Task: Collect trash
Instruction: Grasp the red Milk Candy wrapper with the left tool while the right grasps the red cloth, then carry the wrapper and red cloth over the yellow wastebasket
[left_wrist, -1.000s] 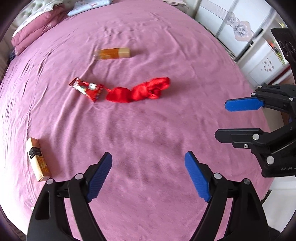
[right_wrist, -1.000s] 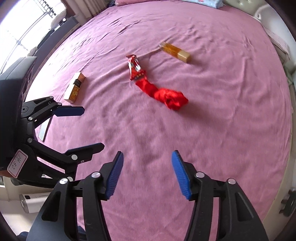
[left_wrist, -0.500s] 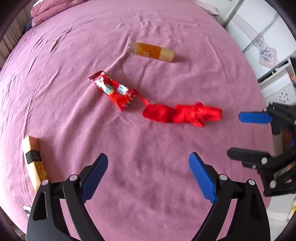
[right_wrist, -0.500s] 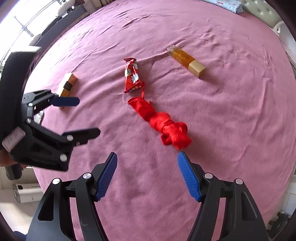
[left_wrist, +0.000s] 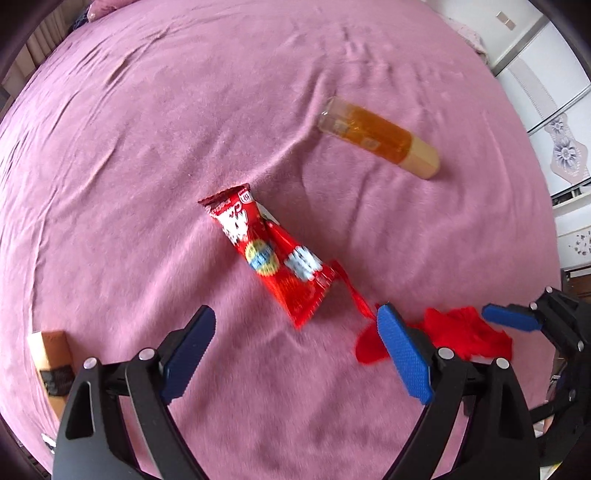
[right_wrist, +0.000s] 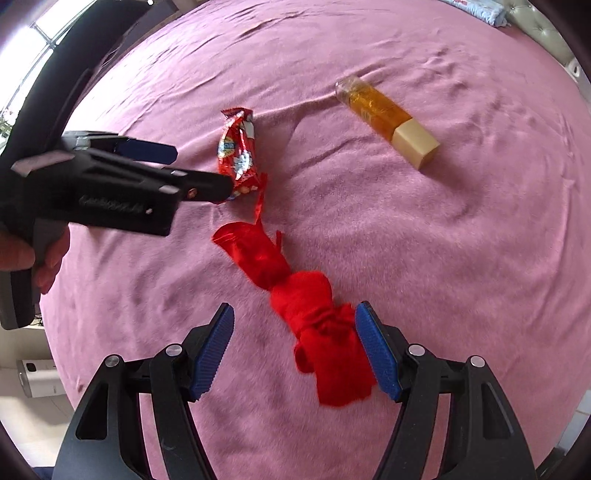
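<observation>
Over pink bedspread (left_wrist: 147, 147), left hand-held gripper (left_wrist: 295, 354) agape near red wrapper (left_wrist: 273, 258)

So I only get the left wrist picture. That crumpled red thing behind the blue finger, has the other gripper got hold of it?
Observer: Not yet. The right gripper is open, with the red bag lying between its fingers on the bedspread.
Operator: Is the bag just a loose heap?
Observer: No, it is long and twisted tight at its middle.
Operator: And what carries my gripper?
Observer: A bare hand holds the left gripper by its handle.
</observation>
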